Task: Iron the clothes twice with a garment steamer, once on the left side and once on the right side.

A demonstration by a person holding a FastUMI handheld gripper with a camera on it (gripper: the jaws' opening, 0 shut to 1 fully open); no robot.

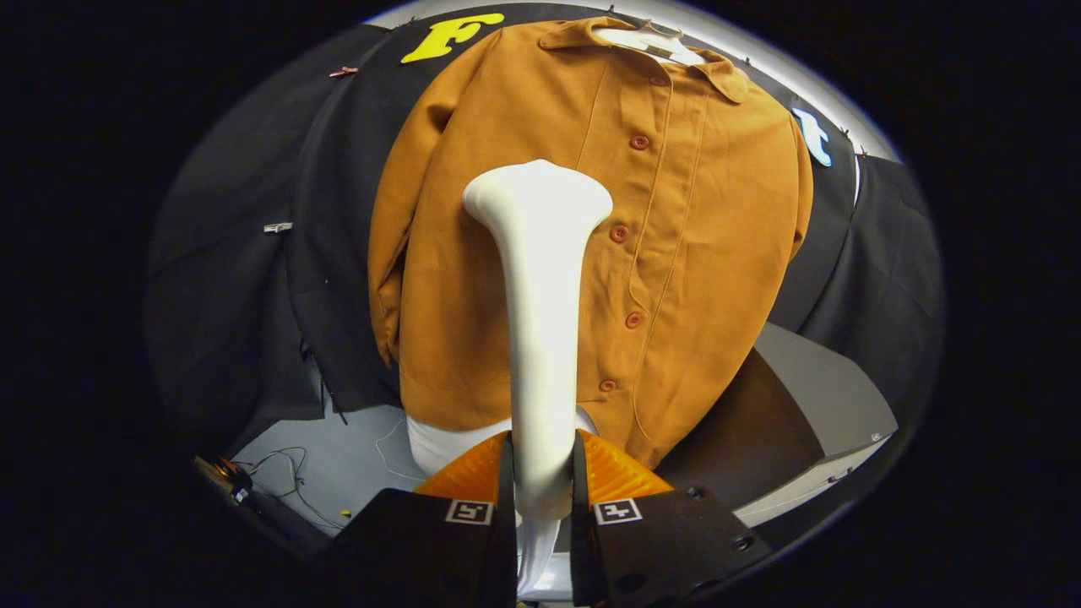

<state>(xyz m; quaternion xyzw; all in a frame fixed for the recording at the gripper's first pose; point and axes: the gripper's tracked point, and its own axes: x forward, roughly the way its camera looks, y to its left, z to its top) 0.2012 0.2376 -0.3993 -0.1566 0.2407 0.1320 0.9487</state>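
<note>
A mustard-brown button-up shirt (692, 253) hangs on a white hanger (654, 42) against the black cloth wall. My gripper (542, 456) is shut on the handle of a white garment steamer (540, 279), which rises upright from between my fingers. Its flared head (536, 194) sits in front of the shirt's left half, just left of the button row. Whether the head touches the cloth I cannot tell. The shirt's hem hangs just beyond my fingers.
A white object (439, 447) shows under the shirt's hem. A grey table (832, 405) with a dark top stands at the right. Thin cables (287, 473) and a small device lie on the grey floor at the left.
</note>
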